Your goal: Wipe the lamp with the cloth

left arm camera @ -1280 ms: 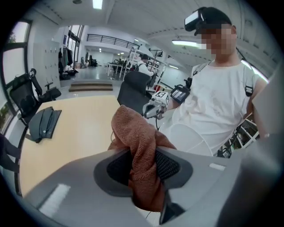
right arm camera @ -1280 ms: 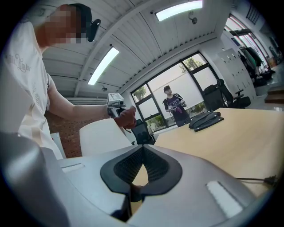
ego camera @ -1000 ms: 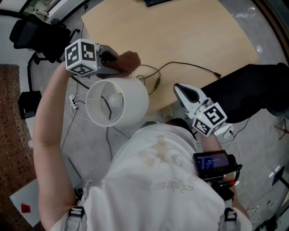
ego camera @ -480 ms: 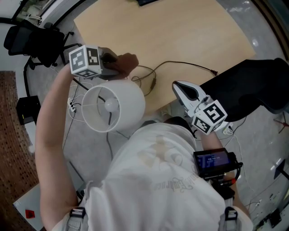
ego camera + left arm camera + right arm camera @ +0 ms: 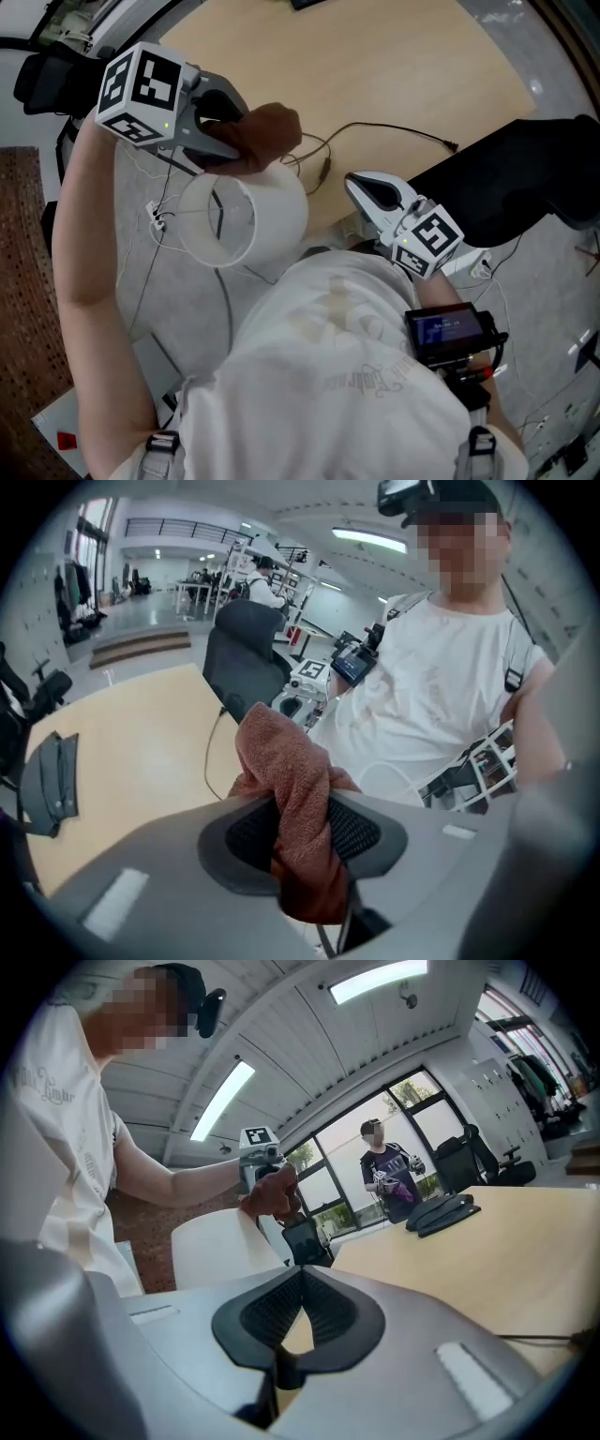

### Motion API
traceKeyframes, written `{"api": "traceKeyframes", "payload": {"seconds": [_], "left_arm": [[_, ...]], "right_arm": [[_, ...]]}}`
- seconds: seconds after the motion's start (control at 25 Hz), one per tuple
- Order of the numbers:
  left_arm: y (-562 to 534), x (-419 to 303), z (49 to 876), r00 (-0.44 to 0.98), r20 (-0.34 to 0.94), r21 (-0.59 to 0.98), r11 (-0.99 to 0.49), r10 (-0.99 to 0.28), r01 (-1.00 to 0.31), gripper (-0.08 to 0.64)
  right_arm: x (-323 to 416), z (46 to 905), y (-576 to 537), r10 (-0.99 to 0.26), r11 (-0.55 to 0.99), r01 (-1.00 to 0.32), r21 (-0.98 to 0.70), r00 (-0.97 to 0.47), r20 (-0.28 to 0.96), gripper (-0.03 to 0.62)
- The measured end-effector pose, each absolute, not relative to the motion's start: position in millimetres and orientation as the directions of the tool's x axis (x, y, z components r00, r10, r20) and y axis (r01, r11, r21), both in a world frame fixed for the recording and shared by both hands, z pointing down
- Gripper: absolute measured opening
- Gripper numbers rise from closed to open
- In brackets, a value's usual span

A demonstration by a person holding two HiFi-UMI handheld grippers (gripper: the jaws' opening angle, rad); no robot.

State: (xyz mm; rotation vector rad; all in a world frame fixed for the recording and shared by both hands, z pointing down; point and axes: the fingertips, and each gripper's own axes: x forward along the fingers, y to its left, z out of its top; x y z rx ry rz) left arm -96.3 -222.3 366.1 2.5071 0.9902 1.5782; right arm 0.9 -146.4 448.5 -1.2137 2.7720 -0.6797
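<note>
No legible text; the shirt print (image 5: 349,382) (cursive script) is too blurred.

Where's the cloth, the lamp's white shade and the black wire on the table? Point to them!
Reddish-brown terry cloth (image 5: 286,757): left gripper view, on its bunched upper fold.
White round lampshade (image 5: 279,217): head view, on its outer side wall.
Thin black cable (image 5: 398,130): head view, on its middle stretch.

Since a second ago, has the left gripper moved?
Yes. The left gripper, shut on the cloth, rose toward the camera and shifted left of the table edge.
</note>
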Motion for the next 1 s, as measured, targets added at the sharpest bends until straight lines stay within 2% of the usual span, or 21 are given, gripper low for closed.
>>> {"api": "traceKeyframes", "payload": {"seconds": [0.16,0.36,0.52,0.68,0.8,1.0], "left_arm": [[-208.4,-95.9,390.9,0.073,0.783,0.519,-0.713,0.617,0.471,0.14],[-210.0,-87.4,442.3,-0.062,0.789,0.57,-0.69,0.611,0.446,0.14],[-209.9,-76.6,482.7,-0.047,0.803,0.544,-0.7,0.593,0.463,0.138],[-216.0,-71.5,503.5,-0.034,0.857,0.455,-0.724,0.514,0.519,0.138],[-223.1,-66.2,486.6,0.016,0.872,0.405,-0.739,0.489,0.539,0.138],[-227.1,-56.1,413.1,0.169,0.867,0.307,-0.769,0.469,0.562,0.138]], "right_arm": [[3.9,452.5,-144.3,-0.72,0.579,-0.697,-0.424,-0.681,0.136,0.012],[16.8,461.3,-144.8,-0.756,0.524,-0.718,-0.459,-0.64,0.138,0.012],[26.6,466.9,-142.6,-0.773,0.504,-0.734,-0.456,-0.619,0.141,0.011],[31.6,471.1,-140.2,-0.781,0.485,-0.741,-0.465,-0.606,0.151,0.012],[32.6,471.5,-139.5,-0.785,0.482,-0.743,-0.465,-0.602,0.149,0.012],[32.5,466.9,-140.6,-0.786,0.492,-0.744,-0.452,-0.602,0.136,0.012]]}}
